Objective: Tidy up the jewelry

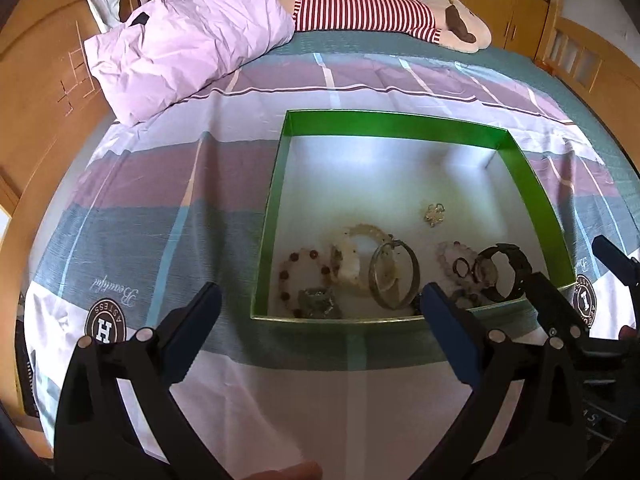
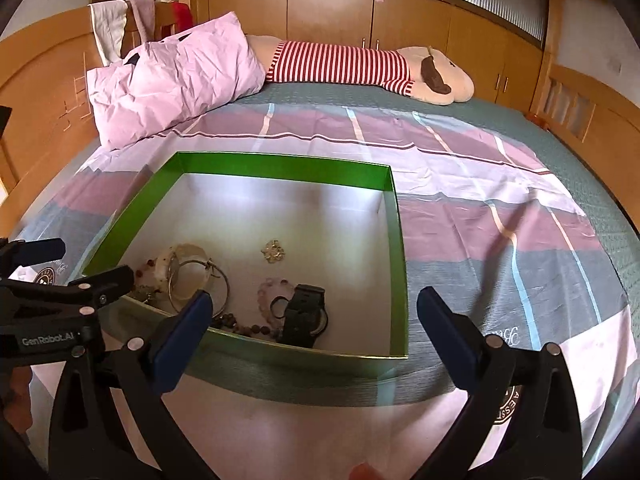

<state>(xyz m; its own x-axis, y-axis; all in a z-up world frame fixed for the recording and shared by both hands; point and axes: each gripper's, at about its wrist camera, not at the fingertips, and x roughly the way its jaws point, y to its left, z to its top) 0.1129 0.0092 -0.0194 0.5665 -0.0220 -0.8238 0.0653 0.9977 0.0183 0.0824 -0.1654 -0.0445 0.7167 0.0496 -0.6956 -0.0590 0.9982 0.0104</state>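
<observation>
A green box [image 1: 400,120] with a white floor lies on the bed, also in the right wrist view [image 2: 280,168]. Its near half holds jewelry: a red-beaded bracelet [image 1: 304,276], a white bangle [image 1: 352,264], a metal bangle [image 1: 394,276], a pink bead bracelet [image 1: 456,258], a black watch [image 1: 504,272] and a small gold brooch [image 1: 434,214]. My left gripper [image 1: 320,290] hovers open at the box's near edge, nothing between its fingers. My right gripper [image 2: 315,296] stands open beside it, above the watch [image 2: 304,312] and the pink bracelet [image 2: 274,288].
The patterned bedsheet [image 1: 160,200] spreads around the box. A pink pillow [image 1: 192,40] and a striped plush toy [image 1: 360,12] lie at the far side. A wooden bed frame [image 1: 40,92] runs along the left, and wooden cupboards [image 2: 328,12] stand behind.
</observation>
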